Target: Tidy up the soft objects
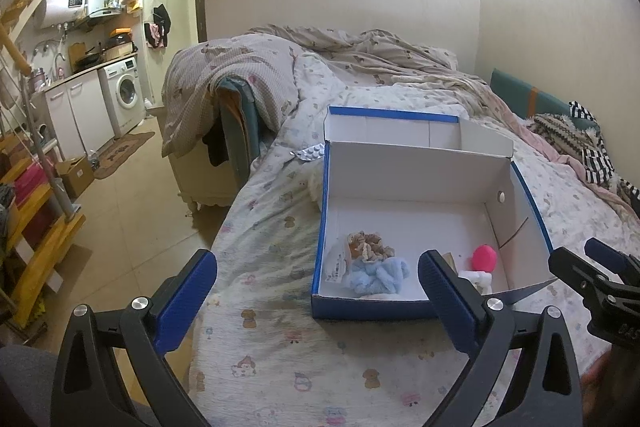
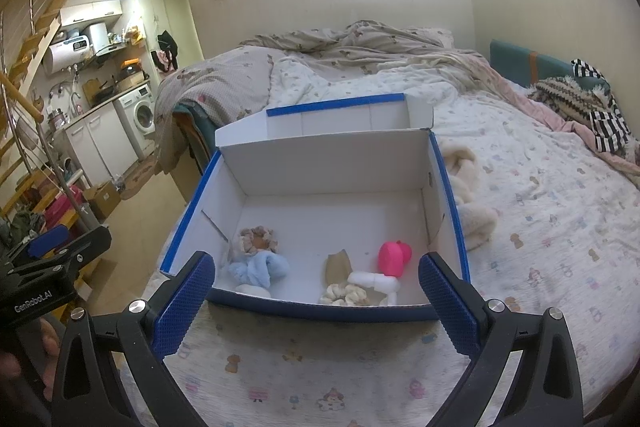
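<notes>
An open blue-and-white cardboard box (image 1: 404, 183) (image 2: 332, 163) sits on the bed. Inside lie a beige frilly scrunchie (image 1: 370, 245) (image 2: 258, 239), a light blue fluffy scrunchie (image 1: 378, 275) (image 2: 260, 267), a pink soft piece (image 1: 485, 257) (image 2: 394, 255), a cream scrunchie (image 2: 344, 294) and a white soft piece (image 2: 378, 282). My left gripper (image 1: 318, 277) hovers open before the box's near left corner, nothing between its fingers. My right gripper (image 2: 316, 277) stands open just in front of the box's near wall, also empty. A cream plush item (image 2: 470, 203) lies on the bed right of the box.
The bed (image 1: 280, 327) carries a rumpled quilt (image 1: 320, 59) at the back and striped clothes (image 2: 592, 107) at the far right. A blister pack (image 1: 310, 151) lies left of the box lid. The floor, a washing machine (image 1: 126, 95) and wooden stairs (image 1: 32, 227) are to the left.
</notes>
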Available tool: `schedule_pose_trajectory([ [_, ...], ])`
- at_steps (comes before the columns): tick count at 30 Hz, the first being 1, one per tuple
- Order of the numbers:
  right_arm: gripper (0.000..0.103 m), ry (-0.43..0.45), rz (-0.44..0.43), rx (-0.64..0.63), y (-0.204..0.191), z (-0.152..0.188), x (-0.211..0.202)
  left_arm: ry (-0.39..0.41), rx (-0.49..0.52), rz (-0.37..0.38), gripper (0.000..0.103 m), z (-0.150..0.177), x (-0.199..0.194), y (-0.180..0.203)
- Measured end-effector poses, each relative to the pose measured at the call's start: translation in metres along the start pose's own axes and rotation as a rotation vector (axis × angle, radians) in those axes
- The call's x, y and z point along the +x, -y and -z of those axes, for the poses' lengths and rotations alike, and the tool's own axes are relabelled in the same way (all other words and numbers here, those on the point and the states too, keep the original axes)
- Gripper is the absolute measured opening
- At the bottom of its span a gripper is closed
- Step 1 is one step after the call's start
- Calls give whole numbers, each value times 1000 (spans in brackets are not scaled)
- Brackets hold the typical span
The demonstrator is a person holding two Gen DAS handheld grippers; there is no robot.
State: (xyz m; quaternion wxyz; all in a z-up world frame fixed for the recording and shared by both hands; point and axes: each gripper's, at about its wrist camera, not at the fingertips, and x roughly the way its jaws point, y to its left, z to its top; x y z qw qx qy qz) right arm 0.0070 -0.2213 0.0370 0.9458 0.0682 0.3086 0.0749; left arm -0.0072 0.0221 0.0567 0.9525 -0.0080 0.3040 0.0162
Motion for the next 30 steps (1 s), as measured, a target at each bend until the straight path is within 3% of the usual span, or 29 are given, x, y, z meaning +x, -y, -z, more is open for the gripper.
schedule_pose_trajectory([
  [30,103,0,6,-8,2,1,1,1,4,2,101,2,0,-2],
])
